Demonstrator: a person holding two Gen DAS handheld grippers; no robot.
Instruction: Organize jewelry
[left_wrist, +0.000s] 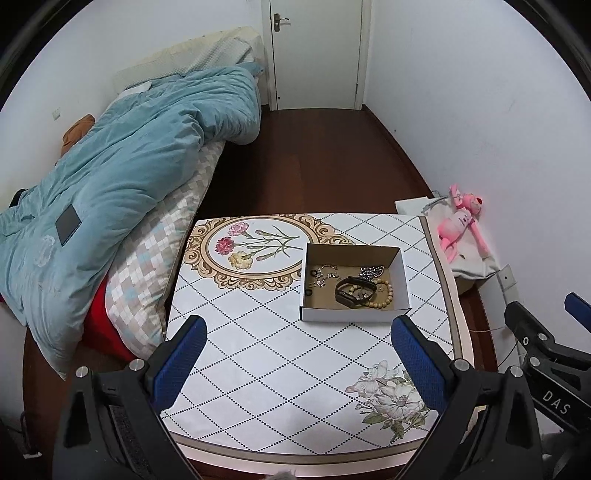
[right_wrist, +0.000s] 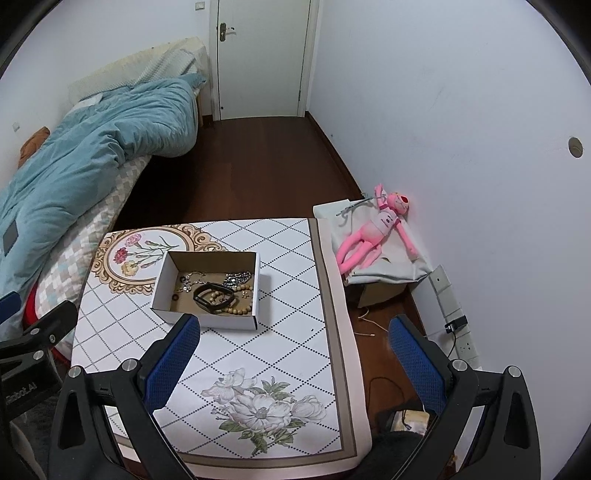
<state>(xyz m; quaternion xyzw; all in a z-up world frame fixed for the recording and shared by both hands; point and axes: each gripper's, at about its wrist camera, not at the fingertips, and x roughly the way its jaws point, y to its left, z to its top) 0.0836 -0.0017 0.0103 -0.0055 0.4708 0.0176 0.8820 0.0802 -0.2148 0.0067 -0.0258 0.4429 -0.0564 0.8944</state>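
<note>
A small open cardboard box (left_wrist: 400, 271) stands on the patterned table (left_wrist: 280, 354); it also shows in the right wrist view (right_wrist: 162, 284). Inside lie a black wristband (left_wrist: 355, 291), a wooden bead bracelet (left_wrist: 386, 293), silver chains (left_wrist: 371, 272) and small rings and earrings (left_wrist: 321, 277). The wristband (right_wrist: 213, 295) and beads (right_wrist: 240, 309) show in the right wrist view too. My left gripper (left_wrist: 301, 328) is open and empty, above the table in front of the box. My right gripper (right_wrist: 295, 328) is open and empty, to the right of the box.
A bed with a blue quilt (left_wrist: 118, 177) lies left of the table. A pink plush toy (right_wrist: 373, 230) rests on a covered box by the right wall. Power strips and cables (right_wrist: 452, 306) lie along the wall. Dark wood floor leads to a white door (left_wrist: 317, 51).
</note>
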